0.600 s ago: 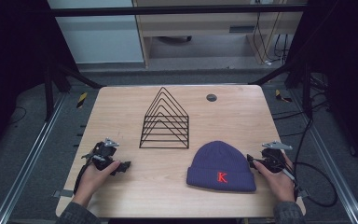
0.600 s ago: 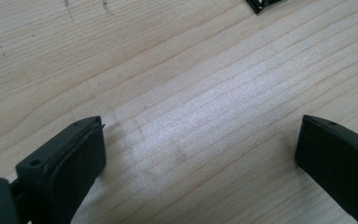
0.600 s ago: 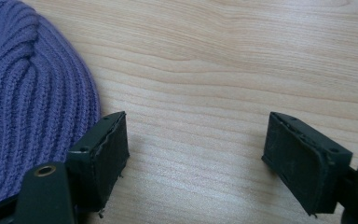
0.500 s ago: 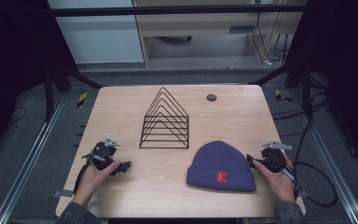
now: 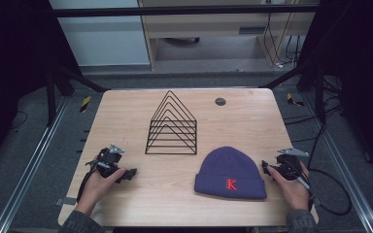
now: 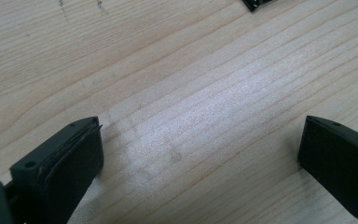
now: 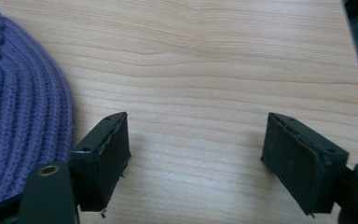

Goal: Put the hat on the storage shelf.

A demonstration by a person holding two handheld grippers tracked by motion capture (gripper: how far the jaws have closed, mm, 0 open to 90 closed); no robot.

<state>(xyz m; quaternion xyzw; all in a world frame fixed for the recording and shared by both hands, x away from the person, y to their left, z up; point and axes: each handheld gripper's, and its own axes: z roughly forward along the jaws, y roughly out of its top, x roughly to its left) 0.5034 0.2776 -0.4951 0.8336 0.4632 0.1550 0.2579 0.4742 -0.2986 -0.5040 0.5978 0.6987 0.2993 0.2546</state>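
Left gripper [image 5: 126,173] sits near the table's [image 5: 126,111] front-left corner, jaws wide apart over bare wood. Right gripper [image 5: 268,169] rests by the front-right edge, jaws spread, just beside the purple knit beanie [image 5: 231,173]; the black wire rack [image 5: 172,124] stands mid-table.

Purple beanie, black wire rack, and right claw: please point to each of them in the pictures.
Purple beanie [image 5: 230,170]: high view, on the knitted crown above the orange K.
Black wire rack [image 5: 172,127]: high view, on its middle wires.
Right claw [image 7: 196,156]: right gripper view, midway between the open jaws.
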